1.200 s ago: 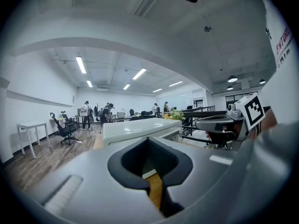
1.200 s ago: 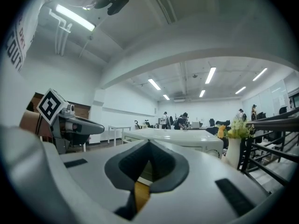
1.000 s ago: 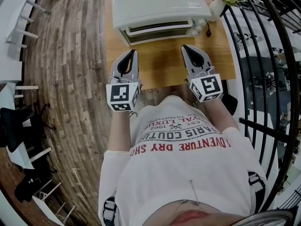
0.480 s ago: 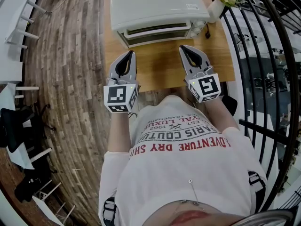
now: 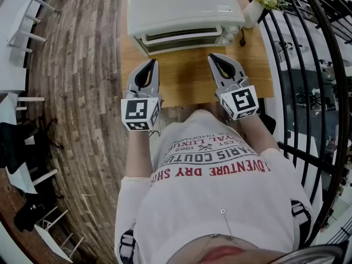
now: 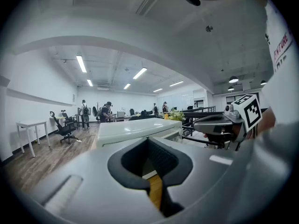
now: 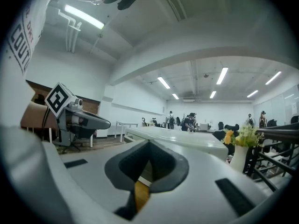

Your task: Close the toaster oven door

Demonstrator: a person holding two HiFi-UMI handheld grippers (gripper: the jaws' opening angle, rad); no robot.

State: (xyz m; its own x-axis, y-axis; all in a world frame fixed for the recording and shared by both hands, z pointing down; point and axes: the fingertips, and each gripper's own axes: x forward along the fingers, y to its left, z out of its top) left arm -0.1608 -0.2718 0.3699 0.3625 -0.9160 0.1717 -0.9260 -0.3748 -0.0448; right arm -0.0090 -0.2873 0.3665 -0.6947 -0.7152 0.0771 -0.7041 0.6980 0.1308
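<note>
The white toaster oven (image 5: 184, 4) sits at the far end of a wooden table (image 5: 187, 84), its front facing the person, and from above its door (image 5: 181, 42) looks raised flat against the front, with the pale handle bar running across the top edge. The 2 grippers hover over the near half of the table, well short of the oven and touching nothing. The left gripper (image 5: 152, 62) is at the left, pointing toward the oven's left front corner. Its jaws are together at the tips, leaving only the leaf-shaped gap between the dark pads, and through that gap only the table and the oven front show. The right gripper (image 5: 214, 57) is at the right, angled slightly inward toward the oven's right front. Its jaws also meet at the tips, with nothing between them. Each carries its marker cube at the near end, close to the person's white printed shirt (image 5: 214, 191). Just right of the oven, at the table's far right corner, stands a white vase (image 5: 254, 10) of yellow and white flowers. A black metal railing (image 5: 308, 65) curves along the right side, and wood plank floor (image 5: 77, 92) spreads to the left. In the gripper views several people (image 6: 106, 111) stand among desks far across the room.
</note>
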